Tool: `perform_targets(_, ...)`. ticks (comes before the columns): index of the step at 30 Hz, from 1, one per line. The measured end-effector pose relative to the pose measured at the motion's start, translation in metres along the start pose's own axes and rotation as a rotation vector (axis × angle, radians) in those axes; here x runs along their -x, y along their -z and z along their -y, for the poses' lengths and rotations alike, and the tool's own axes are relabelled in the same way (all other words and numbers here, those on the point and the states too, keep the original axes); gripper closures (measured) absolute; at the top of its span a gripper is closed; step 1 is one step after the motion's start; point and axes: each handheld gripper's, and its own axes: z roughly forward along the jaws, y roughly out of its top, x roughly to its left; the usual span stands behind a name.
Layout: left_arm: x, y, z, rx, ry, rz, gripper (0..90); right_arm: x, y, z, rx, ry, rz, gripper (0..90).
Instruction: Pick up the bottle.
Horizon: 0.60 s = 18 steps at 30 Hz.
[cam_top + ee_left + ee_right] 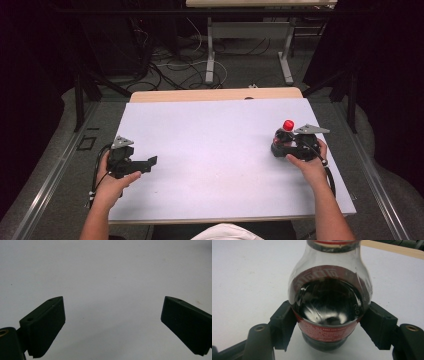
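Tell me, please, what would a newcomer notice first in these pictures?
The eye goes first to the small bottle of dark drink with a red cap, standing near the right edge of the white table, clamped between the jaws of the right gripper. At the table's left side, the left gripper is open over bare surface, holding nothing.

A pale lilac-white rectangular sheet [215,150] covers the light wooden table [215,94], whose far edge stays bare. Behind it, tangled dark and white cables [170,65] lie on the grey floor beside what seems a second table's metal legs [210,55].
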Motion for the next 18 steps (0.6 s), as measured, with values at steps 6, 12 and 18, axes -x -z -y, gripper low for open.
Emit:
perform_targets(6, 0.000, 0.002, -0.001, -0.012, -0.007, 0.004, 6.0, -0.008, 0.001, -0.002, -0.004, 0.029, -0.031, 32.0)
perform_targets(12, 0.002, 0.001, -0.001, -0.001, -0.014, 0.010, 6.2, -0.022, 0.005, -0.009, 0.002, 0.080, -0.061, 32.0)
perform_targets(18, 0.008, 0.000, -0.002, 0.006, -0.029, 0.022, 6.7, -0.043, 0.009, -0.016, -0.005, 0.144, -0.125, 32.0)
